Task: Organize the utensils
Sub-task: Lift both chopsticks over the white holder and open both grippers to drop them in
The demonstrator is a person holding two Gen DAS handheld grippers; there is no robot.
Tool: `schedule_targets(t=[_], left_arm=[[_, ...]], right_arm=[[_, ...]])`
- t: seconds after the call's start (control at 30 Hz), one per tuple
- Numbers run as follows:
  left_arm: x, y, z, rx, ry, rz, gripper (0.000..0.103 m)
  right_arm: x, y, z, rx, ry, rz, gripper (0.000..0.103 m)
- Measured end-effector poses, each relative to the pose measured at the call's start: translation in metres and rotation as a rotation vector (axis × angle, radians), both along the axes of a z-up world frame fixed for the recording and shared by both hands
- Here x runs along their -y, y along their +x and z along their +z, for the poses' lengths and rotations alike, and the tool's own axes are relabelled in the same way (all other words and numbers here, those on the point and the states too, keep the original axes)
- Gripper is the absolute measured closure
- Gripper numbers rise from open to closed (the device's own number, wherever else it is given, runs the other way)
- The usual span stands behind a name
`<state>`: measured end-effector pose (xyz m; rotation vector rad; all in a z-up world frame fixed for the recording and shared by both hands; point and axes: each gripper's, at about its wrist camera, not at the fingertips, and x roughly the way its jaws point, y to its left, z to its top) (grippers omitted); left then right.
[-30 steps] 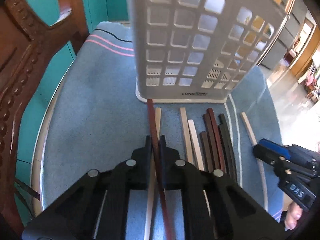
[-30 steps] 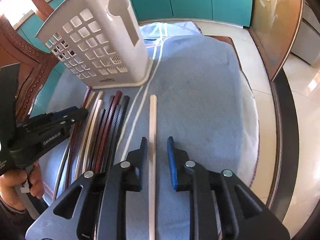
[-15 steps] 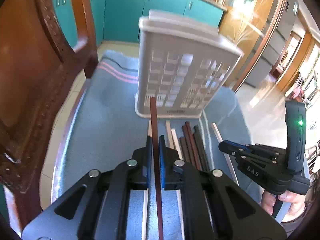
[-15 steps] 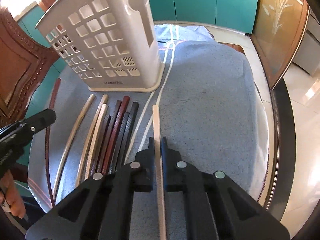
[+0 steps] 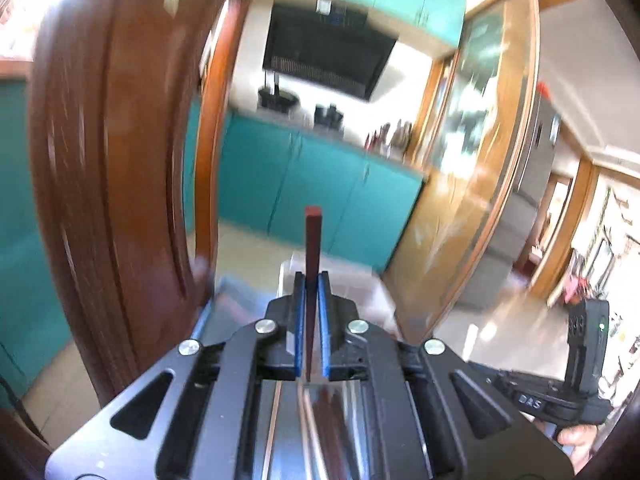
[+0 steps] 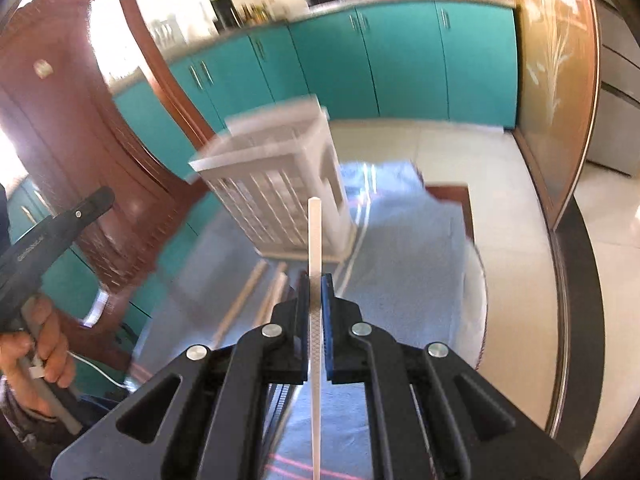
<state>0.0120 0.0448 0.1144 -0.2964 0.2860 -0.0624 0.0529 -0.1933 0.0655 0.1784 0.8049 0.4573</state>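
Gripping: both tongs clenched, one stick each
L gripper (image 5: 311, 280): pinched on dark red chopstick (image 5: 312, 240), tip poking fwd, off the table
R gripper (image 6: 316, 284): squeezed on cream chopstick (image 6: 314, 240), pointing twd white basket (image 6: 276, 184)
Basket: upright on blue cloth (image 6: 404, 256)
Leftovers: couple pale chopsticks (image 6: 248, 292) on cloth just in front of basket
Pics: blurry
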Motion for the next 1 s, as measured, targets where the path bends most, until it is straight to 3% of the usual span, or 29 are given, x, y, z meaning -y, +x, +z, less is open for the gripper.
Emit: schedule_targets(t=[0.1, 0.27, 0.4, 0.5, 0.67, 0.77, 1.0], left_arm=[[0.005, -0.006, 0.038, 0.121, 0.027, 0.056, 0.096], [0.004, 0.014, 0.083, 0.221, -0.073, 0.104, 0.096], [0.000, 0.046, 0.081, 0.252, -0.112, 0.182, 0.096], [-0.004, 0.072, 0.069, 0.219, -0.170, 0.197, 0.096], [-0.004, 0.094, 0.058, 0.204, -0.175, 0.216, 0.096], [0.003, 0.108, 0.048, 0.197, -0.141, 0.241, 0.096], [0.015, 0.140, 0.015, 0.085, -0.033, 0.255, 0.096]], right_arm=[[0.012, -0.009, 0.039, 0.087, 0.076, -0.013, 0.097], [0.017, 0.000, 0.104, 0.243, 0.160, -0.071, 0.097], [0.021, 0.013, 0.145, 0.365, 0.260, -0.135, 0.097], [0.025, 0.021, 0.159, 0.439, 0.285, -0.209, 0.096], [0.009, 0.044, 0.143, 0.442, 0.259, -0.254, 0.096], [-0.004, 0.060, 0.129, 0.445, 0.219, -0.271, 0.096], [-0.037, 0.078, 0.085, 0.375, 0.091, -0.227, 0.097]])
